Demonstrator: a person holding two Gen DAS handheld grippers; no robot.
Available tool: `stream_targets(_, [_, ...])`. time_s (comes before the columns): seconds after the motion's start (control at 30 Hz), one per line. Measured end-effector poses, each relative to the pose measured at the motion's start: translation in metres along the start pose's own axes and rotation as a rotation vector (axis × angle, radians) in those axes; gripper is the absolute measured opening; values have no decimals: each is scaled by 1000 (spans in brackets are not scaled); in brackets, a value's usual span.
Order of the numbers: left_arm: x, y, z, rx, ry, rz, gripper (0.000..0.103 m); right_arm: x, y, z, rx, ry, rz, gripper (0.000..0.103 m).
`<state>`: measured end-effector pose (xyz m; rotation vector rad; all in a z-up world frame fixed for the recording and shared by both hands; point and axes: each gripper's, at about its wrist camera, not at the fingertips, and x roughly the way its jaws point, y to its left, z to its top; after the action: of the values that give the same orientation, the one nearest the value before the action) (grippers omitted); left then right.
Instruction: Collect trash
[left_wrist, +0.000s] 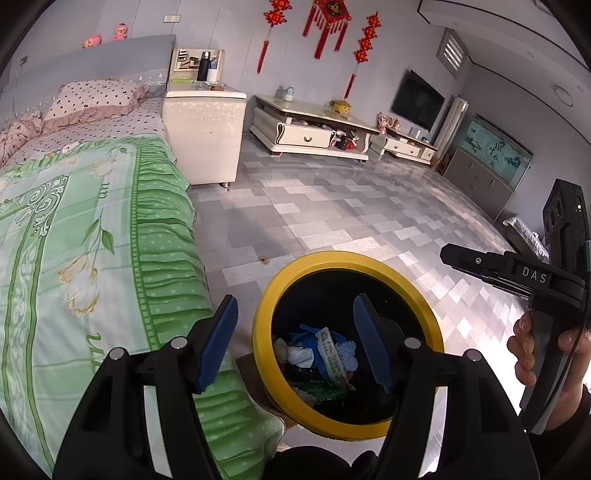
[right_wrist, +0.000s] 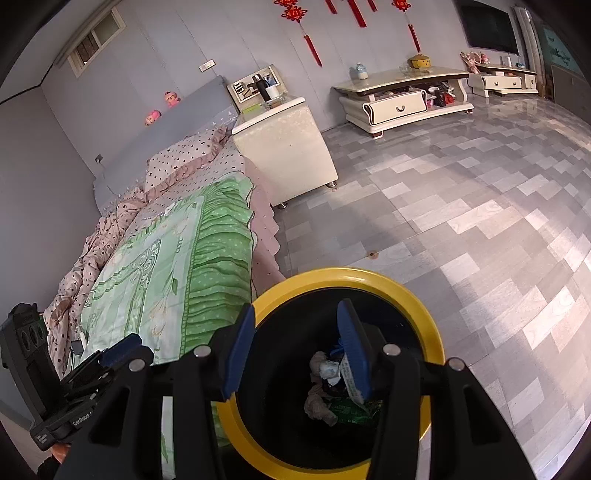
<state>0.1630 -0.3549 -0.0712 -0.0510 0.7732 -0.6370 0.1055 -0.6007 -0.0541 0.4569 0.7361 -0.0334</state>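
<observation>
1. While both grippers hang above it, the round black trash bin with a yellow rim (left_wrist: 263, 332) stands on the grey patchwork tile floor (left_wrist: 351, 206), just beside the edge of the bed with the green floral ruffled cover (left_wrist: 92, 258).
2. Inside the bin lies a heap of trash (left_wrist: 321, 354): crumpled white tissue, blue scraps, a printed white wrapper and green packaging at the bottom.
3. The left gripper (left_wrist: 291, 343), black with blue pads, has its fingers (left_wrist: 218, 339) apart, with nothing between them; one pad sits over the bed's edge and the other over the bin's mouth.
4. The right gripper (right_wrist: 297, 350) is also spread, its fingers (right_wrist: 242, 350) empty and framing the bin's opening from above.
5. In the left wrist view, a person's hand (left_wrist: 524, 354) grips the handle of the right gripper at the right edge.
6. In the right wrist view, the left gripper shows at the lower left, over the bed.
7. Farther back, a cream bedside cabinet (left_wrist: 203, 136) stands at the head of the bed beside a polka-dot pillow (left_wrist: 92, 99).
8. A cream low TV stand with a drawer (left_wrist: 310, 129) stands against the far wall, under red knot decorations (left_wrist: 325, 22).
</observation>
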Motion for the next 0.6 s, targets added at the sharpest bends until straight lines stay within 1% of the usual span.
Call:
stream_targets(0.27, [-42,46,-4,-49,-52,66,62,6,44,-4,-59,14,37,44])
stream_targets(0.6, [-118,127,-12,-133,-143,197,62,20,134,-11,-184,32,104,44])
